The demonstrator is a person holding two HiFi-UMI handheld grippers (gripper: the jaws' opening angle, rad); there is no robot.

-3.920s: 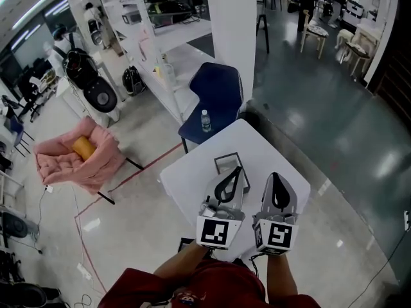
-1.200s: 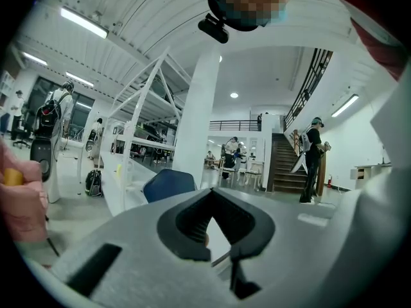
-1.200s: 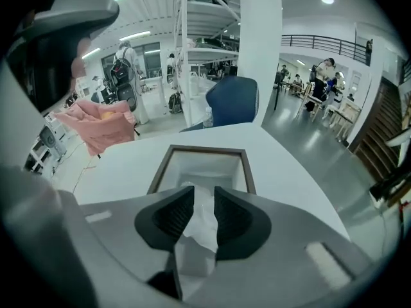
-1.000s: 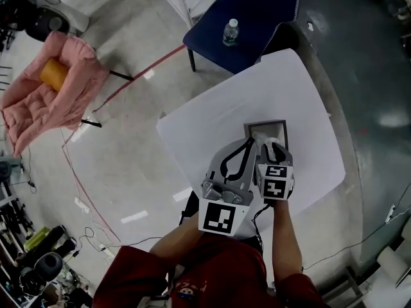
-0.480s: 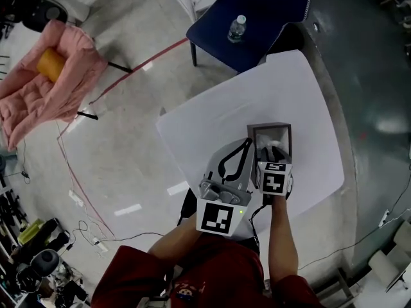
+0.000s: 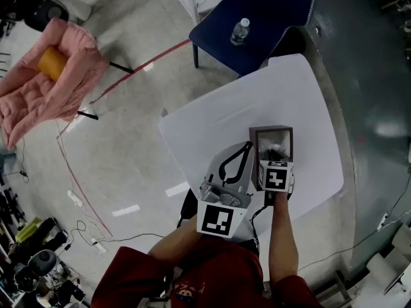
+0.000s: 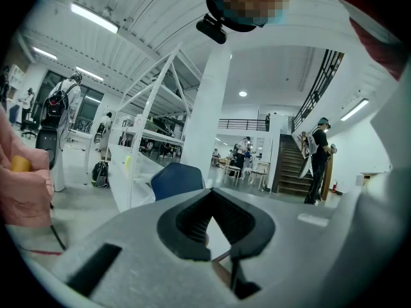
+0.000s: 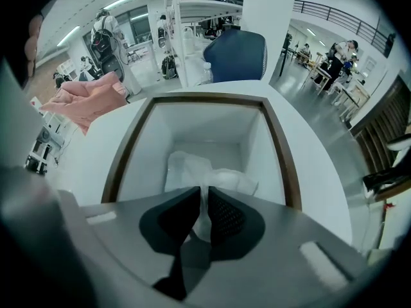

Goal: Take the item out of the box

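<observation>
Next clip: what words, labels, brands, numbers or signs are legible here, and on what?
No text is readable.
Square black-and-white markers on left cube and right cube: patterns, no letters.
Clear water bottle on the blue chair: label too small.
Crumpled white item in the dark-rimmed box: no print shows.

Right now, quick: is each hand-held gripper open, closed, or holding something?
Left hand-held gripper: closed, empty.
Right hand-held gripper: jaws have just been closing, now pinching the white bag inside the box.

Head overhead; right gripper view close; box (image 6: 270,129) shared.
</observation>
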